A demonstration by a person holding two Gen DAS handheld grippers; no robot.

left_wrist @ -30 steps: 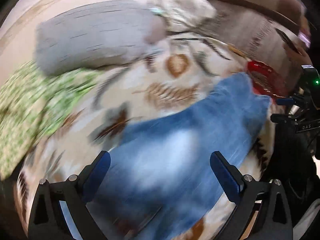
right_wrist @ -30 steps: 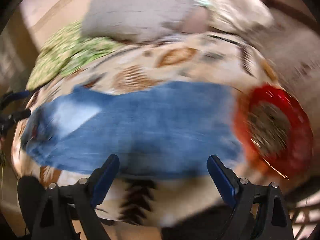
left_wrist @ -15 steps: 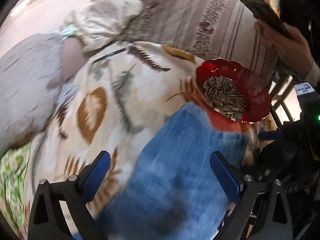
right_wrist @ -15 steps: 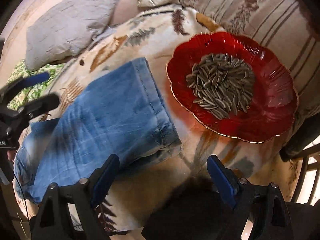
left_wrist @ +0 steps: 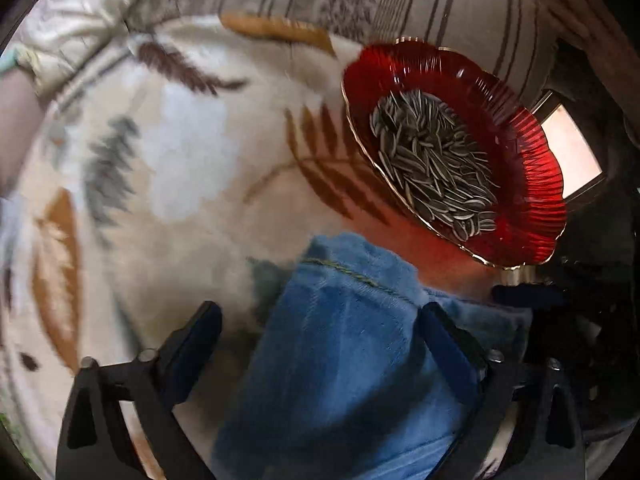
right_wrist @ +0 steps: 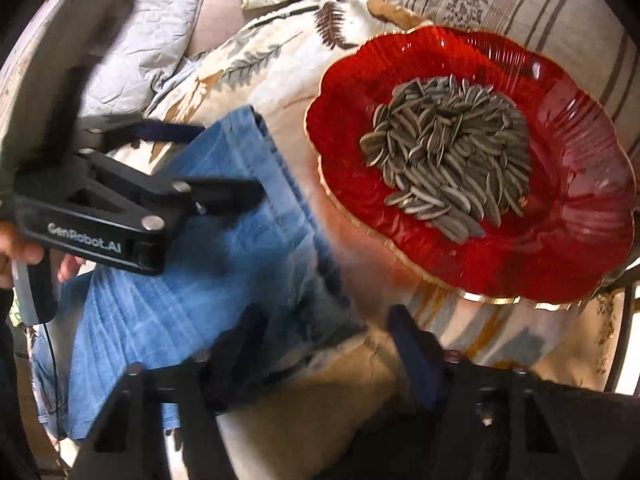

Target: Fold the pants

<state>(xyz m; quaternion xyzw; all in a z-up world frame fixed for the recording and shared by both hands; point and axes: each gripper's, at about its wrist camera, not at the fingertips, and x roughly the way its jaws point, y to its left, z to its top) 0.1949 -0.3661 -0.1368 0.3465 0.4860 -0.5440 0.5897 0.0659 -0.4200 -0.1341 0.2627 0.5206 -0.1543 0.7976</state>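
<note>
Blue jeans lie flat on a leaf-patterned blanket, their hem end next to a red plate. My left gripper points down over the hem's far corner with its jaws closing; denim lies between the fingers, and the pads are not pressing it. From the right wrist view, the left gripper straddles that corner. My right gripper hangs over the hem's near corner, jaws also closing, with the cloth edge between them and not pinched.
A red glass plate heaped with sunflower seeds sits on the blanket, almost touching the hem; the same plate shows in the left wrist view. A grey pillow and a striped cushion lie behind. A hand holds the left gripper.
Both grippers have dropped toward the hem end beside the red plate. The left one swung over from the middle of the jeans. Both pairs of jaws have narrowed.
</note>
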